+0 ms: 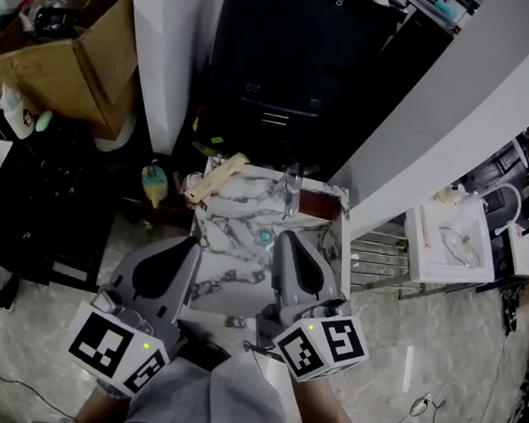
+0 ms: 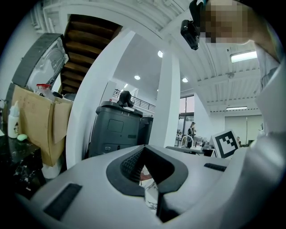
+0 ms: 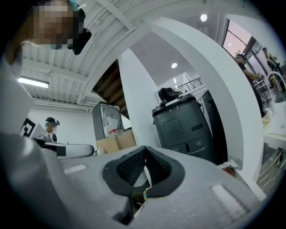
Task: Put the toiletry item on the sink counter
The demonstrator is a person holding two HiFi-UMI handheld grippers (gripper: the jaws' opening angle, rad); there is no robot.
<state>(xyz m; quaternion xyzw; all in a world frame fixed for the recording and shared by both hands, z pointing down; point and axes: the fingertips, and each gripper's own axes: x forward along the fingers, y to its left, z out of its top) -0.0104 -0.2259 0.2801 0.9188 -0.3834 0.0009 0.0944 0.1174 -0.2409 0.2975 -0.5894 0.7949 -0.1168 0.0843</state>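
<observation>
As I look steeply down, my left gripper hangs by the near left edge of the marble sink counter and my right gripper hangs over its near middle. Left fingers: pressed together, dark pads meeting in a thin seam, nothing caught between them, and only a sliver of marble shows through the notch. Right fingers: same story, closed tight on nothing. On the counter, the faucet stands at the back edge. A reddish-brown block sits just to its right, and a small teal drain shows just left of my right tips. A pale long box lies tilted across the back left corner, one end poking past the edge. Off the counter, just to its left on a dark surface, a small yellow-and-teal bottle stands upright, apart from both grippers. Which of those two is the toiletry item I cannot tell, and neither is in my grip. Behind the counter a black cabinet fills the view. A cardboard box sits well off to the left and a white side table to the right.
</observation>
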